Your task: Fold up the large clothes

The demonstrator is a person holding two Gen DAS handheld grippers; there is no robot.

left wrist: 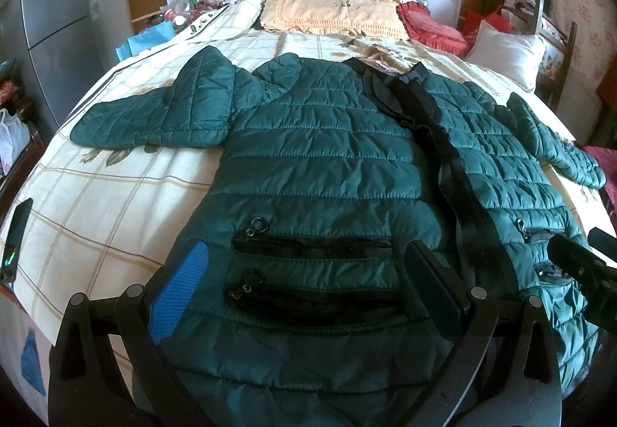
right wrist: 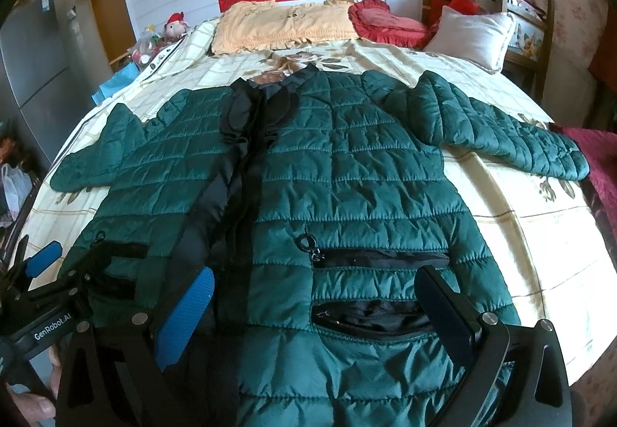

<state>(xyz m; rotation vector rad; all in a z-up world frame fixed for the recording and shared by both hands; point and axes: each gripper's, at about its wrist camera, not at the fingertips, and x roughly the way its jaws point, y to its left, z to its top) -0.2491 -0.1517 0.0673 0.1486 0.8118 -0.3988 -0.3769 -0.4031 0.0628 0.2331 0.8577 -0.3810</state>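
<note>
Green quilted nylon covers most of the bed (left wrist: 96, 203): the jacket (left wrist: 327, 157) lies face up, zipped, both sleeves flung out sideways, hem nearest the person. Slippery padded fabric like this is likely to spring back or slide off a fold, and air trapped in the quilting could puff a crease open. The right sleeve (right wrist: 501, 134) reaches almost to the bed's edge beside a red blanket (right wrist: 601, 164), so a careless pull might drag it over. At the head lie a yellow pillow (left wrist: 331, 14), a red cushion (left wrist: 432, 26) and a white pillow (right wrist: 474, 37), all well apart from the collar (no obstacle for now). Both tools hover over the hem, holding nothing: the left gripper (left wrist: 304, 292) spread wide, the right gripper (right wrist: 320, 311) equally spread. 4 zip pulls by the pockets, such as 1 ring (right wrist: 308, 243), could snag a fingertip.
</note>
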